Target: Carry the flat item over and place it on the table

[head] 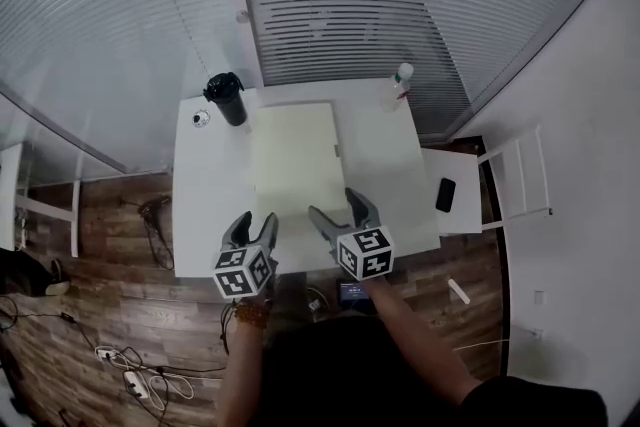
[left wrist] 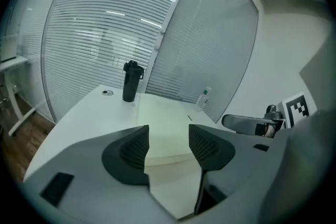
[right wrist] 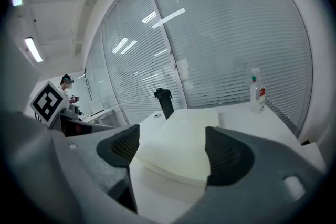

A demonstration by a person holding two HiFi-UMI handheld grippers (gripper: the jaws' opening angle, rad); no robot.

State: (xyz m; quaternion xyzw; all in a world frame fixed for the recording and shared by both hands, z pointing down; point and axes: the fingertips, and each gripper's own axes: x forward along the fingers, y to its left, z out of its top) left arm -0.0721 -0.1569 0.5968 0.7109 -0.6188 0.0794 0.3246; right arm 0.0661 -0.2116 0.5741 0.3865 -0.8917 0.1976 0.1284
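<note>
A pale cream flat board [head: 293, 150] lies on the middle of the white table [head: 205, 185], long side running away from me. Both grippers hover at the table's near edge, just short of the board's near end. My left gripper [head: 255, 220] is open with nothing between its jaws; in the left gripper view [left wrist: 168, 134] the board [left wrist: 165, 123] shows through the gap. My right gripper [head: 335, 205] is also open and holds nothing; in the right gripper view [right wrist: 172, 136] the board's near corner [right wrist: 176, 149] sits between and beyond the jaws.
A black tumbler [head: 226, 98] stands at the table's far left, with a small round object [head: 201, 119] beside it. A clear bottle [head: 398, 85] is at the far right corner. A phone [head: 445, 195] lies on a white side stand, next to a white chair [head: 515, 177]. Blinds line the far wall.
</note>
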